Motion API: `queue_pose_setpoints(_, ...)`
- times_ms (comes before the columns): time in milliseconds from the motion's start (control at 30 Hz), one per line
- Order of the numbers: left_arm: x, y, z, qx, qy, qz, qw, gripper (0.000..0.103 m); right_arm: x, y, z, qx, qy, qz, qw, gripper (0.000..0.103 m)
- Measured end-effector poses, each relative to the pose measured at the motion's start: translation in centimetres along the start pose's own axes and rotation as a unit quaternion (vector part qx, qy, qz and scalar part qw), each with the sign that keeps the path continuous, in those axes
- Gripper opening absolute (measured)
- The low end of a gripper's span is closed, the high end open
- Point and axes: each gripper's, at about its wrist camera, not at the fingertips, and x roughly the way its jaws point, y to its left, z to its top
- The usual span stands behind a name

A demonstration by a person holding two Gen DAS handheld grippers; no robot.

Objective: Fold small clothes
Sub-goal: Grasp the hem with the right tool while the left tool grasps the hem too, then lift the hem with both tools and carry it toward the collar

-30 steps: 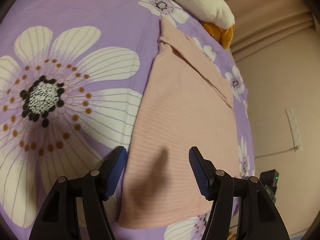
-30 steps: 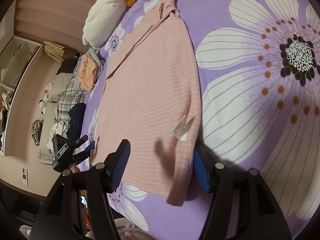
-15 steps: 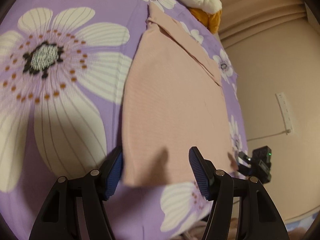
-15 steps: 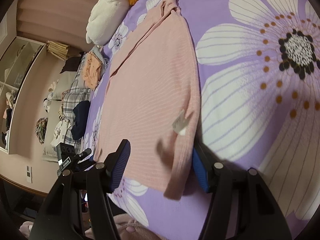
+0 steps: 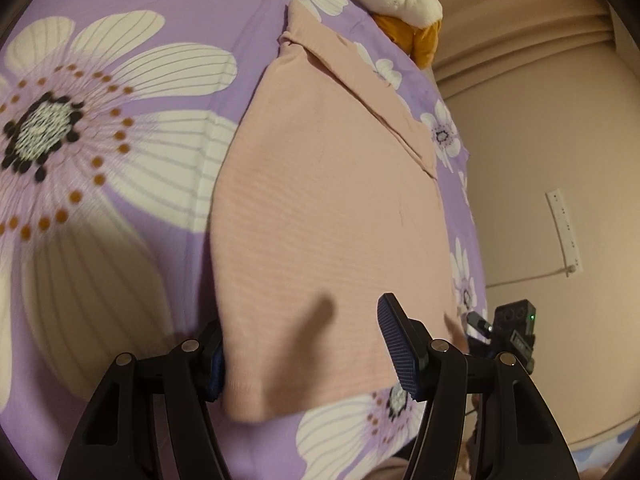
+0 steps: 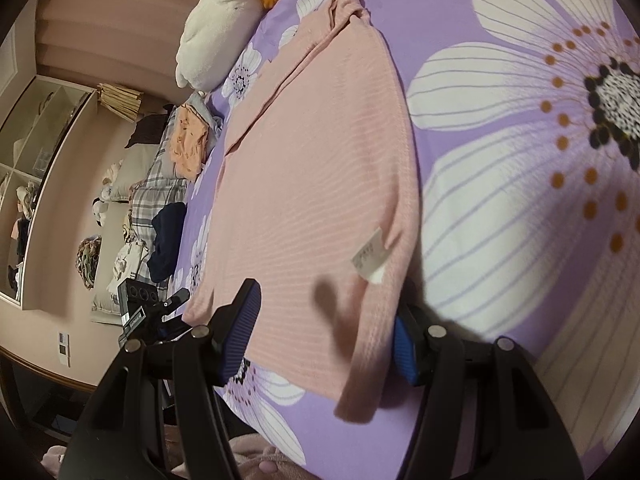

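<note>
A pink garment lay flat on the purple flowered bedspread, its near hem at both tongs. The left gripper stood wide, one near corner between its fingers, pads not pressing. The right gripper stood likewise wide astride the other near corner, beside a white label. A plush pillow sat far off.

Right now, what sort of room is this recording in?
Most likely a bedroom: a pink garment lies on a floral bed sheet, a pillow sits at the far end, and folded clothes sit beside shelves.
</note>
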Motion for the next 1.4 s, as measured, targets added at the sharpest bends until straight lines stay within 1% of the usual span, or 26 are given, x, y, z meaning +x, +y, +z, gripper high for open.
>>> queue_pose_setpoints(167,0.3,-0.2,0.4,0.004,-0.001,0.015,0.9999,0.063,0.4,0.3,0.2,-0.006,-0.007,-0.006,1.000,0.055)
queue_pose_setpoints(200,0.2,-0.1,0.4,0.003,-0.003,0.017,0.9998,0.062,0.5,0.4,0.2,-0.008,-0.009,-0.010,1.000,0.051)
queue_pose_setpoints(233,0.1,-0.1,0.3,0.002,-0.004,0.021,0.9998,0.057,0.5,0.4,0.2,-0.010,-0.010,-0.014,1.000,0.049)
queue_pose_setpoints(267,0.1,0.0,0.2,0.003,-0.006,0.026,0.9996,0.054,0.4,0.3,0.1,-0.012,-0.012,-0.020,1.000,0.042)
queue_pose_setpoints(300,0.0,0.1,0.1,0.004,-0.008,0.031,0.9995,0.048,0.4,0.2,0.1,-0.012,-0.013,-0.024,1.000,0.035)
queue_pose_setpoints(333,-0.1,0.1,-0.1,0.006,-0.008,0.039,0.9992,0.040,0.3,0.0,0.1,-0.011,-0.015,-0.028,0.999,0.031)
queue_pose_setpoints(400,-0.4,0.2,-0.5,0.012,-0.008,0.053,0.9985,0.030,0.1,-0.3,0.0,-0.005,-0.017,-0.030,0.999,0.021)
queue_pose_setpoints(467,-0.5,0.1,-0.7,0.016,-0.008,0.062,0.9979,0.027,0.0,-0.4,-0.2,-0.007,-0.020,-0.032,0.999,0.016)
queue_pose_setpoints(500,-0.5,0.1,-0.7,0.018,-0.009,0.069,0.9974,0.021,0.0,-0.4,-0.2,-0.010,-0.020,-0.036,0.999,0.012)
queue_pose_setpoints(533,-0.6,0.0,-0.8,0.021,-0.011,0.080,0.9965,0.014,0.0,-0.3,-0.3,-0.012,-0.022,-0.038,0.999,0.012)
queue_pose_setpoints(567,-0.6,0.0,-0.8,0.023,-0.012,0.085,0.9960,0.011,0.0,-0.2,-0.3,-0.012,-0.023,-0.036,0.999,0.011)
queue_pose_setpoints(600,-0.7,-0.1,-0.8,0.024,-0.015,0.085,0.9960,0.007,0.0,-0.1,-0.2,-0.012,-0.024,-0.034,0.999,0.009)
queue_pose_setpoints(633,-0.7,-0.2,-0.7,0.024,-0.017,0.084,0.9960,0.004,0.0,0.1,-0.2,-0.015,-0.026,-0.033,0.999,0.008)
queue_pose_setpoints(700,-1.0,-0.4,-0.7,0.024,-0.023,0.080,0.9962,0.004,-0.1,0.7,-0.1,-0.022,-0.031,-0.028,0.999,0.007)
queue_pose_setpoints(767,-1.3,-0.8,-0.6,0.023,-0.028,0.067,0.9971,0.003,-0.6,1.6,0.0,-0.032,-0.041,-0.011,0.999,0.006)
queue_pose_setpoints(900,-2.4,-2.6,-0.5,0.047,-0.046,0.056,0.9963,0.002,-1.9,3.4,-0.1,-0.060,-0.064,0.013,0.996,0.006)
queue_pose_setpoints(1033,-3.6,-5.2,-0.8,0.081,-0.063,0.048,0.9936,0.002,-2.9,4.8,-0.4,-0.088,-0.077,0.020,0.993,0.005)
queue_pose_setpoints(1167,-4.1,-6.9,-1.1,0.100,-0.076,0.047,0.9910,0.002,-3.5,5.5,-0.7,-0.099,-0.086,0.026,0.991,0.005)
queue_pose_setpoints(1400,-4.9,-8.9,-2.0,0.124,-0.077,0.051,0.9881,0.001,-5.0,6.5,-1.5,-0.115,-0.094,0.034,0.988,0.005)
